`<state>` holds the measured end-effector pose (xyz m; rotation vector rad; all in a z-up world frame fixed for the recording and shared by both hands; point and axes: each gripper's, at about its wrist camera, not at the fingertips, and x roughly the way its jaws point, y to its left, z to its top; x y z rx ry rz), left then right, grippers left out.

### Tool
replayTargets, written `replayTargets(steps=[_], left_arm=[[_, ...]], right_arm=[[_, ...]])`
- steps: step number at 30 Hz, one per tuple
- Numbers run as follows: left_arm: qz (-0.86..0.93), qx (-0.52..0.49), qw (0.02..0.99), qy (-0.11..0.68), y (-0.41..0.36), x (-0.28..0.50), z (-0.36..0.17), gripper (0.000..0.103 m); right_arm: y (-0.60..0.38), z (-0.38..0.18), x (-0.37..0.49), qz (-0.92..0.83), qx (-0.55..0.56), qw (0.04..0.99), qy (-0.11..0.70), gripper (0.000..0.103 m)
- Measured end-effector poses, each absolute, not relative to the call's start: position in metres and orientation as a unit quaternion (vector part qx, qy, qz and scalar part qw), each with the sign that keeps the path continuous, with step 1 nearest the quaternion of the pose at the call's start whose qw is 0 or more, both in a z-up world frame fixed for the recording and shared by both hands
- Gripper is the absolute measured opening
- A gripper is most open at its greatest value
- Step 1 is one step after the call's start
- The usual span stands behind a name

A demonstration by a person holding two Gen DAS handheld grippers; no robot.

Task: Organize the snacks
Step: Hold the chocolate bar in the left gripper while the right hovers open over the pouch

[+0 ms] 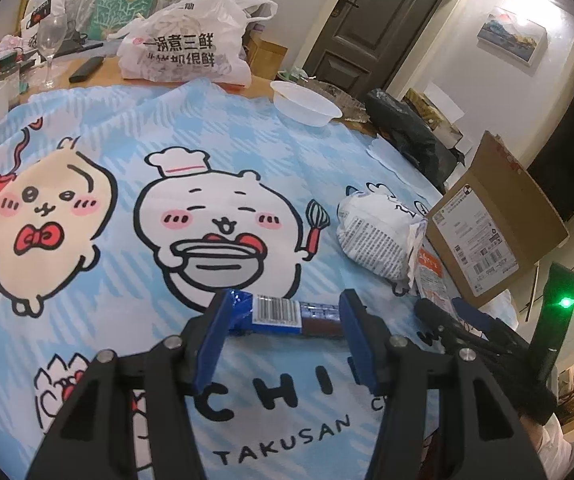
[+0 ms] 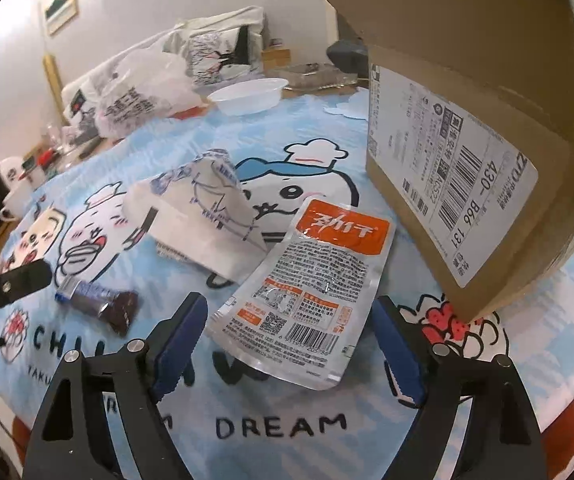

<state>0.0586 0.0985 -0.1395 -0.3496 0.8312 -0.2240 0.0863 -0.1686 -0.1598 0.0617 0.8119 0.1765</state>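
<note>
The left gripper (image 1: 287, 320), angled down, straddles a dark-brown snack bar in a blue wrapper (image 1: 287, 314) lying on the blue cartoon-print cloth (image 1: 127, 280); whether its blue pads pinch the bar, I cannot tell. The right gripper (image 2: 291, 344), also tilted down, stands wide and unclenched around a silver-and-orange snack pouch (image 2: 307, 292) beside the brown cardboard box (image 2: 487, 160).

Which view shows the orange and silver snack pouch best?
The right wrist view: the orange and silver snack pouch lies whole and unobstructed. The left wrist view shows only an edge of it behind the white packet.
</note>
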Motion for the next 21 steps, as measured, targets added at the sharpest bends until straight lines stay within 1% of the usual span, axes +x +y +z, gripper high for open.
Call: replayTargets(steps=[6, 10, 12, 13, 15, 17, 18, 21], left_arm=[[-0.111, -0.170, 0.892, 0.403, 0.098, 0.059, -0.141, 0.052], [-0.112, -0.171, 0.892, 0.403, 0.099, 0.060, -0.142, 0.052], [-0.113, -0.172, 0.892, 0.403, 0.101, 0.060, -0.141, 0.052], [-0.112, -0.172, 0.892, 0.402, 0.101, 0.060, -0.142, 0.052], [-0.111, -0.174, 0.892, 0.402, 0.102, 0.060, -0.142, 0.052], [-0.112, -0.174, 0.892, 0.402, 0.103, 0.060, -0.142, 0.052], [-0.113, -0.174, 0.892, 0.403, 0.102, 0.060, -0.142, 0.052], [-0.119, -0.172, 0.892, 0.402, 0.100, 0.061, -0.142, 0.052]], right_arm=[[-0.159, -0.162, 0.086, 0.069, 0.022, 0.918, 0.389, 0.083], [-0.165, -0.160, 0.083, 0.073, 0.041, 0.922, 0.378, 0.082], [-0.170, -0.160, 0.082, 0.067, 0.039, 0.926, 0.369, 0.075], [-0.174, -0.160, 0.082, 0.068, 0.043, 0.927, 0.367, 0.074], [-0.179, -0.159, 0.080, 0.071, 0.040, 0.927, 0.365, 0.065], [-0.183, -0.158, 0.077, 0.082, 0.033, 0.929, 0.360, 0.061], [-0.185, -0.157, 0.075, 0.087, 0.026, 0.929, 0.358, 0.059], [-0.187, -0.156, 0.068, 0.102, -0.006, 0.928, 0.358, 0.059]])
